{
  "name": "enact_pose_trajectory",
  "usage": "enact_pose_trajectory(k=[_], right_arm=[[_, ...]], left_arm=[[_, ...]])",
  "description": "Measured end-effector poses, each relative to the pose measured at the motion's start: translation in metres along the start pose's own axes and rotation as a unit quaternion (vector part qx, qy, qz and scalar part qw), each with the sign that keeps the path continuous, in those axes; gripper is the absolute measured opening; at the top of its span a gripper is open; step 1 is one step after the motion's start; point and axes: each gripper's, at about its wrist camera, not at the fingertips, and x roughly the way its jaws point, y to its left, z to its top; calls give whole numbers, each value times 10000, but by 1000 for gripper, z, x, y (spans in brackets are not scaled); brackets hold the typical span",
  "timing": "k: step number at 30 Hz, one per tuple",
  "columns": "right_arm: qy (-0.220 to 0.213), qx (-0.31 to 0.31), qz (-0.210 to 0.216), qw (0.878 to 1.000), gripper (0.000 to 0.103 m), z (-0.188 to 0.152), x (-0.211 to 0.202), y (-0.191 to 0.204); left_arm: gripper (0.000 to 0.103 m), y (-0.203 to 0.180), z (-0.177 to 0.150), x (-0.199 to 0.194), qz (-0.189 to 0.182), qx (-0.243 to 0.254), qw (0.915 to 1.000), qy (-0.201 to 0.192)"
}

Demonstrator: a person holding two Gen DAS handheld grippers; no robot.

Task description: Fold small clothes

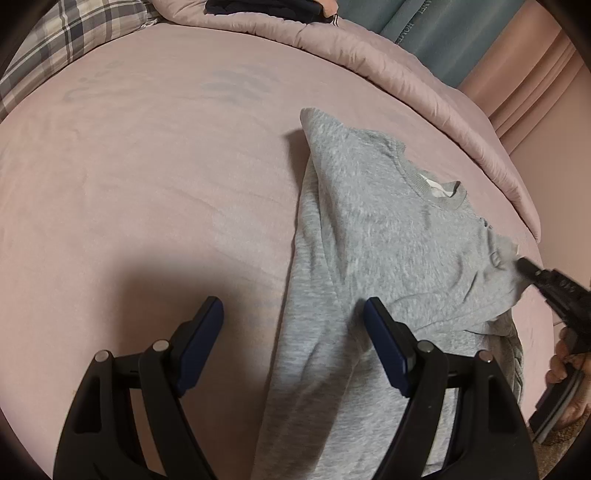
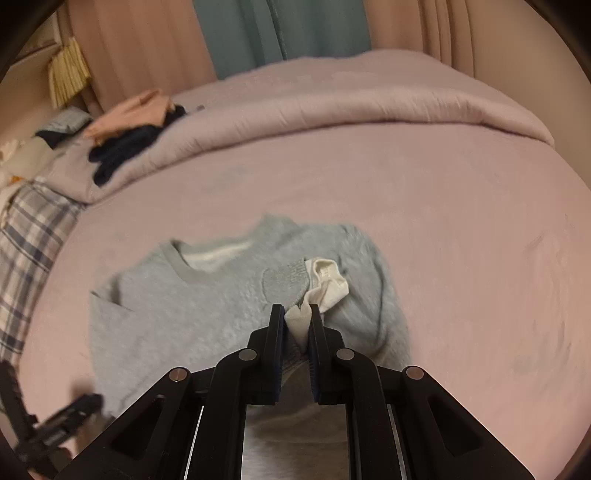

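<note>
While my right gripper is clamped on a fold of the grey sweatshirt, pinching the turned-out cuff with its pale lining showing between the pads, my left gripper hangs released, its jaws spread wide with nothing pressed between them. I place everything from the sweatshirt. It lies on the pink bedsheet, collar toward the far side of the bed. From my left wrist camera, the garment's lower body runs under my left gripper's right finger, while the other finger hangs over bare sheet beside the sweatshirt's edge. At the sweatshirt's right sleeve end in that view, the dark tip of my right gripper meets the bunched fabric, and the hand that carries it shows just below.

Beyond the sweatshirt's collar, a rolled pink comforter borders the sheet. On it, well apart from the sweatshirt, sits a pile of dark and peach clothes. A plaid pillow lies off past the sweatshirt's far side, at the sheet's end. Behind the comforter hang teal and pink curtains.
</note>
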Motion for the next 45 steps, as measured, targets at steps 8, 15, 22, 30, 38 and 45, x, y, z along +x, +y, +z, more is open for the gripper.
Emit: enact_pose_trajectory(k=[8,15,22,30,38,45], right_arm=[[420,-128,-312,9985,12,-13,26,-8],[554,-45,-300,9980,12,-18,33,-17],[572,-13,-257,9980,12,-20,38,-22],[592,87,-142,9981,12,-21,39,-26],[607,163,-76,9980,17,-22,39,-33],[604,202,-45,9980,18,-23,39,-35]], left_arm=[[78,-1,-1,1,11,-8,10000,8],[78,-1,-1,0,7,-1,10000,10],[78,-1,-2,0,-92,-21,9999,39],[79,-4,-4,-2,-215,-45,9997,75],[79,-7,-6,-5,-303,-25,9995,88],[79,-8,-7,-6,-349,-13,9993,102]])
